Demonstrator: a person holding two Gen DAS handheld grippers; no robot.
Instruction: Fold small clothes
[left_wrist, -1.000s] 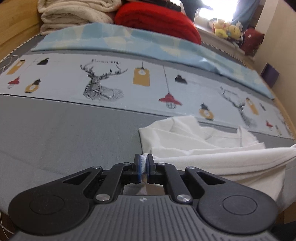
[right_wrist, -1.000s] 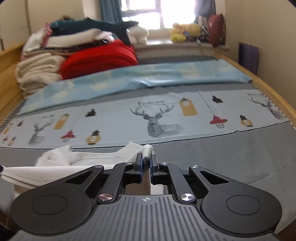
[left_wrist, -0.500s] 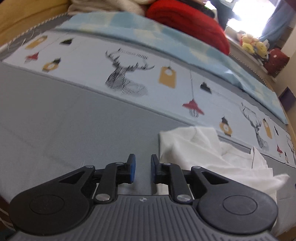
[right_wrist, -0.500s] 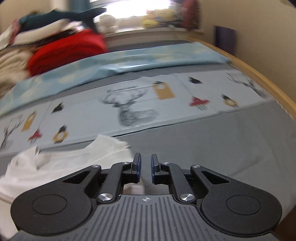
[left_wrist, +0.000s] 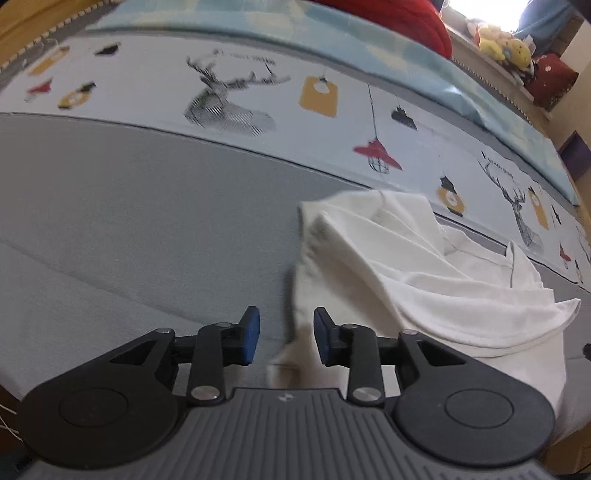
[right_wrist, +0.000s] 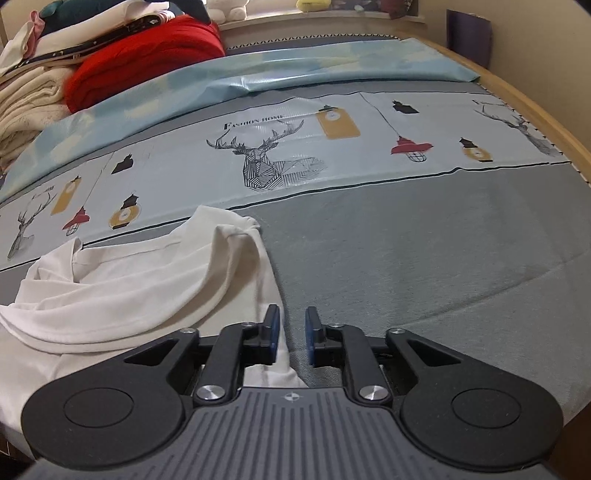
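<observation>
The bed (right_wrist: 424, 266) is used as the folding surface, its grey cover left bare around the work. The shirt (right_wrist: 122, 288), white and small, is laid rumpled near the front edge, one layer doubled over so a fold can be judged begun, not finished. The left tongs (left_wrist: 286, 341) are held well open at its left border, gripping nothing. The right tongs (right_wrist: 291, 339) are parted narrowly over its right border, likewise empty.

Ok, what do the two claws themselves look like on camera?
Both match. The left claw and right claw have blue pads on black linkage arms with silver pivot screws, round black hubs either side, and a grey ribbed body with a small crosshair mark. No cables or sleeves visible.
</observation>
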